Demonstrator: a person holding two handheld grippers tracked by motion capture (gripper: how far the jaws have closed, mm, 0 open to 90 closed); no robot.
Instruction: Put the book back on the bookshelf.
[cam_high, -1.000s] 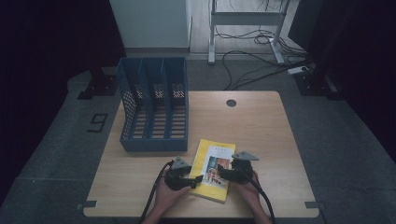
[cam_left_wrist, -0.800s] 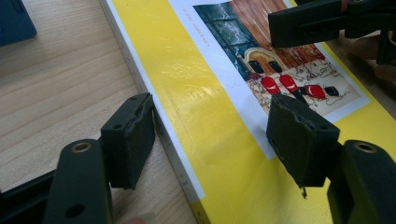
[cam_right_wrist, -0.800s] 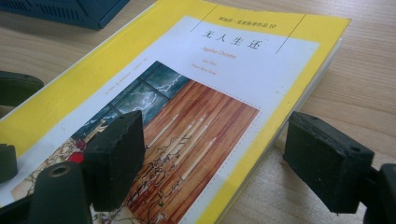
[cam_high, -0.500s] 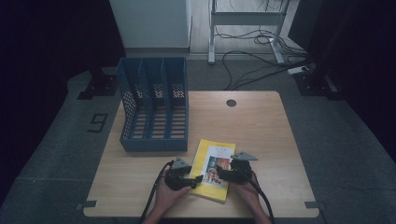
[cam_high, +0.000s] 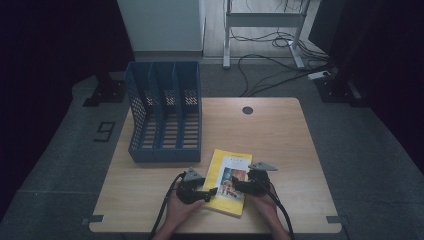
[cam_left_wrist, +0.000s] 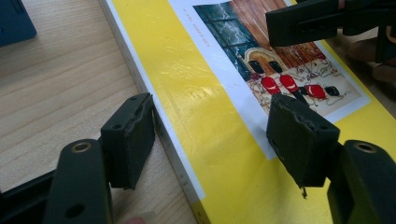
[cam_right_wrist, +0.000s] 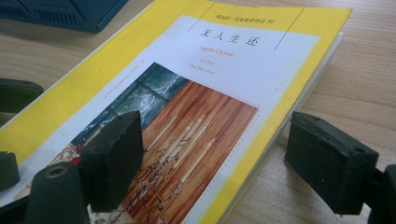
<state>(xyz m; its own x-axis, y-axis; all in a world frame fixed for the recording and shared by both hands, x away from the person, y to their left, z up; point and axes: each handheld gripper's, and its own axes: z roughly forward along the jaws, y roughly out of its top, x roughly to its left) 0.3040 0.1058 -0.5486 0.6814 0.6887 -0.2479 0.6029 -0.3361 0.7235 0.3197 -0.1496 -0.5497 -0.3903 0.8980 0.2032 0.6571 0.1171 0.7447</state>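
Black jaws of the left gripper (cam_left_wrist: 212, 140) stand apart, released, across the left long edge of the yellow book (cam_left_wrist: 210, 116), one jaw beside that edge over the wood and the other over the cover, and no pad presses on it. The right gripper (cam_right_wrist: 233, 163) has its jaws just opened a little more and also released, one above the cover picture and one beside the right edge of the book. The book lies flat near the front edge of the wooden table (cam_high: 280, 130), just to the near right of the blue file rack (cam_high: 165, 115), with the two grippers at its left and right sides.
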